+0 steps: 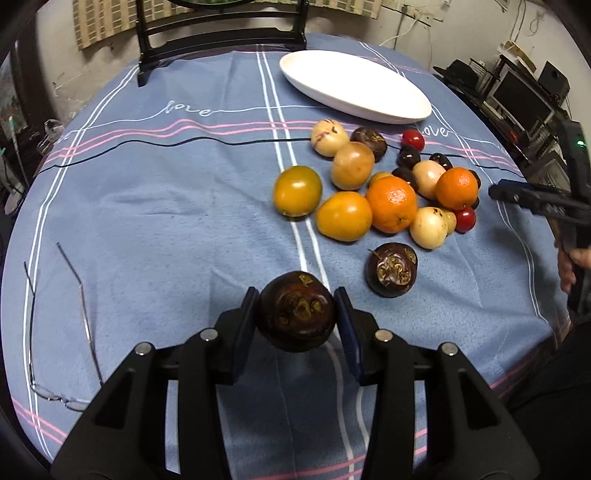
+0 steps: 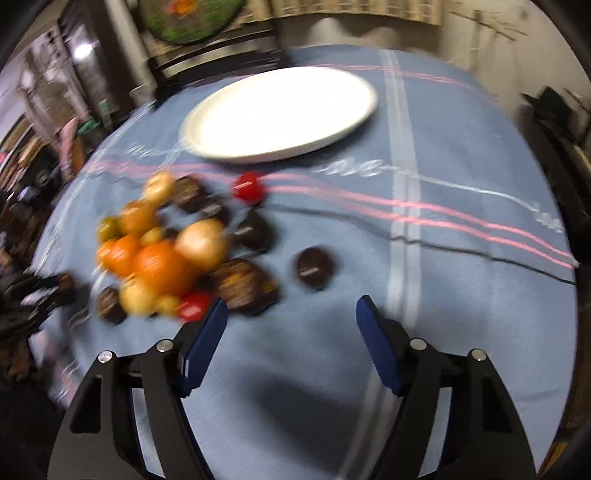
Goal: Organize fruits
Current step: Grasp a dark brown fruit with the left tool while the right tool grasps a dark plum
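- Left tongs [image 1: 296, 312] clenched on a dark purple mangosteen [image 1: 295, 312], blue pads [image 1: 246, 325] pressing both its sides, fruit lifted off the blue tablecloth [image 1: 166, 206] of the desk.
- Landmark: white oval plate [image 1: 354, 86], bare, at far side of desk.
- Fruit pile [image 1: 384, 184] just in front of plate, on the cloth: two oranges [image 1: 395, 203], yellow-orange round fruits [image 1: 297, 190], pale beige fruits, small dark fruits, two red cherry tomatoes [image 1: 413, 139].
- Second mangosteen [image 1: 390, 269] lying alone, further from plate than the pile, near the held one but apart.
- Right tongs [image 2: 291, 312] released, blue pads [image 2: 207, 343] wide apart, nothing between them, only cloth below; view blurred.
- From right wrist view: plate [image 2: 280, 114] beyond; pile left of tongs; left pad just beside red tomato [image 2: 194, 304], contact unclear; lone dark fruit [image 2: 314, 267] between tongs and plate.
- Right tongs also seen at right edge of left wrist view, beside pile, hand [image 1: 574, 262] below it.
- Eyeglasses [image 1: 55, 332] on cloth far from plate, well apart from fruits.
- Black chair [image 1: 221, 33] behind desk, left of plate.
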Demonstrator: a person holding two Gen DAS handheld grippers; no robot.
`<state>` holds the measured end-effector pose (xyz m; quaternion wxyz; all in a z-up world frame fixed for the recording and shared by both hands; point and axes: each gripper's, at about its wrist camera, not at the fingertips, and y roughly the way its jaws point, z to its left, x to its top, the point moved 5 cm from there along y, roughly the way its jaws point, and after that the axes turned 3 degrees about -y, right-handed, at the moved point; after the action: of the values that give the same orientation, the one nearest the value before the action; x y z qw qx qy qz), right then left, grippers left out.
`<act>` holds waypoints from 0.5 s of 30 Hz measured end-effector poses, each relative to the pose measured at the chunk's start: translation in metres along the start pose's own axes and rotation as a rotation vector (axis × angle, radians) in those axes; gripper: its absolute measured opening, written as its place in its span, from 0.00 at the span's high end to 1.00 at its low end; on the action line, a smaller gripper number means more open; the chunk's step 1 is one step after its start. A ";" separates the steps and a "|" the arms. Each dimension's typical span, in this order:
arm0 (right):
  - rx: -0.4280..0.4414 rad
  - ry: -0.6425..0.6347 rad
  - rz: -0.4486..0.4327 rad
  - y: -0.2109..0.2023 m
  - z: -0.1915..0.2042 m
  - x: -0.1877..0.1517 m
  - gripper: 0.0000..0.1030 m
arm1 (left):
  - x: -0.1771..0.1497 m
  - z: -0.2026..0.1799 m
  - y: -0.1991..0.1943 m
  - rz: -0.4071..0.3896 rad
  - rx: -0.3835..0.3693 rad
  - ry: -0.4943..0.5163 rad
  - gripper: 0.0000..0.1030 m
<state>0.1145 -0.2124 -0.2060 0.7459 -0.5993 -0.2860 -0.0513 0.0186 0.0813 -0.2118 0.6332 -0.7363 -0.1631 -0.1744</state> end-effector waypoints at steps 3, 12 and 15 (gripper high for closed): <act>-0.021 0.022 -0.010 0.006 -0.019 0.007 0.30 | -0.001 0.004 -0.003 0.001 0.007 -0.019 0.59; 0.045 0.013 0.011 0.029 -0.011 0.020 0.55 | -0.002 0.003 -0.003 0.011 0.031 -0.016 0.59; 0.053 0.015 0.028 0.035 -0.006 0.017 0.58 | -0.003 0.004 -0.001 0.016 0.028 -0.020 0.59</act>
<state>0.1455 -0.2032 -0.2287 0.7642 -0.5831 -0.2733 -0.0377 0.0160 0.0852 -0.2124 0.6432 -0.7303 -0.1661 -0.1596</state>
